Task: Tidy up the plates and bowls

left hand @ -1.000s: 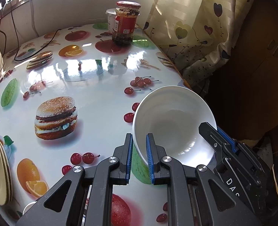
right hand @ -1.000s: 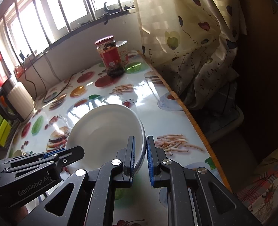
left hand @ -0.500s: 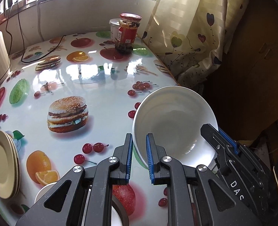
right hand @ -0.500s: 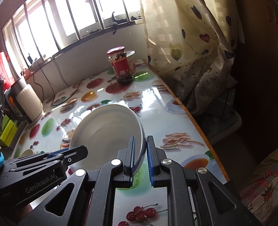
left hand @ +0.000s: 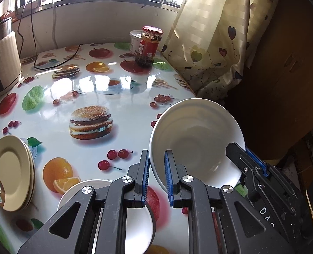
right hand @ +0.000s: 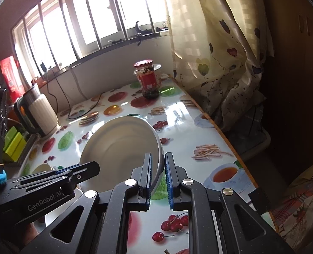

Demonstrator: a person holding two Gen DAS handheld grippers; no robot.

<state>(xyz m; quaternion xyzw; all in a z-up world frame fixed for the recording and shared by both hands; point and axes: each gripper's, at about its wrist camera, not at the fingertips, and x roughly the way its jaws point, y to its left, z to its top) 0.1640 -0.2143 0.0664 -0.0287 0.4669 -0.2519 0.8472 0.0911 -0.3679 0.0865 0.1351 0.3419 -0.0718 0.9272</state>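
The white bowl (left hand: 196,141), round, deep and smooth-glazed, was held tilted above the right edge of the table (left hand: 124,114), clear of its surface. The left gripper (left hand: 156,174) was clamped on the bowl's left rim, with the ribbed blue pads (left hand: 144,177) on either side of the thin wall. The right gripper (right hand: 158,174) was clamped on the opposite rim in the same manner; its black fingers (left hand: 244,158) appeared at the bowl's right side in the left wrist view. The table carried a glossy, reflective cover printed with fruit and burgers. A stack of cream plates (left hand: 10,171), flat and circular, lay at the left edge. A second white bowl (left hand: 139,230) sat beneath the left gripper. A glass jar (left hand: 149,46) with a red lid stood at the far side, near the patterned curtain (left hand: 211,42).
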